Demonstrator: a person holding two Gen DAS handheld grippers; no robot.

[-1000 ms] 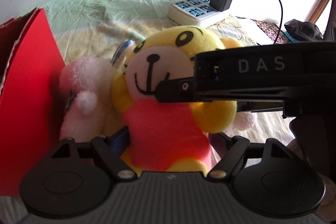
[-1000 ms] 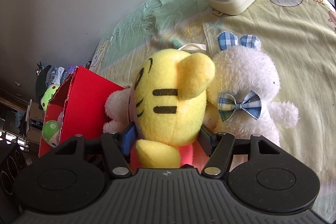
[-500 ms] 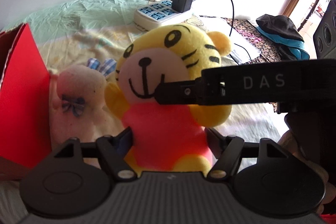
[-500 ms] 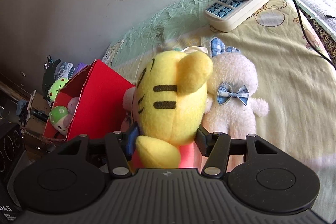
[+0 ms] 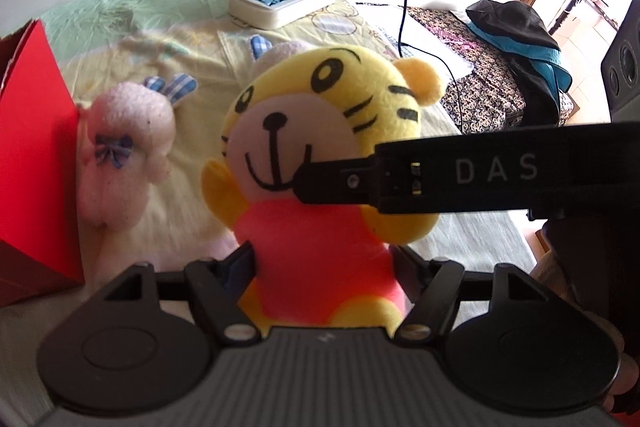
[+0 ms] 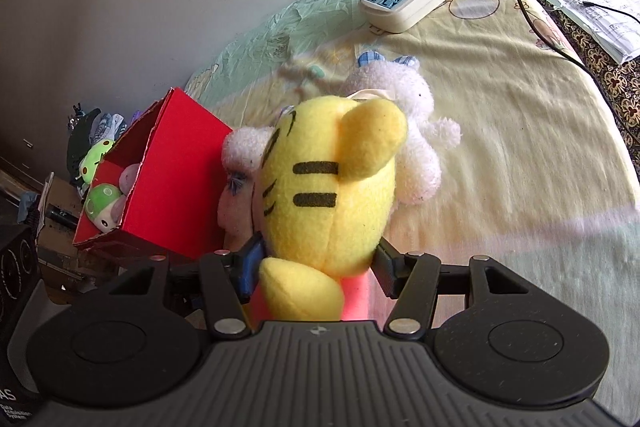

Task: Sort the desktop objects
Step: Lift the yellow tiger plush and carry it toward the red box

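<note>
Two grippers, left gripper [image 5: 320, 263] and right gripper [image 6: 316, 263], are pinched on the soft yellow tiger toy [image 5: 320, 163]. Next it is likely dropped into the red cardboard box [image 6: 168, 179], far left.

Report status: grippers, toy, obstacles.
Left gripper and right gripper both shut on tiger plush. Red box at left. Two white bunnies between.
</note>
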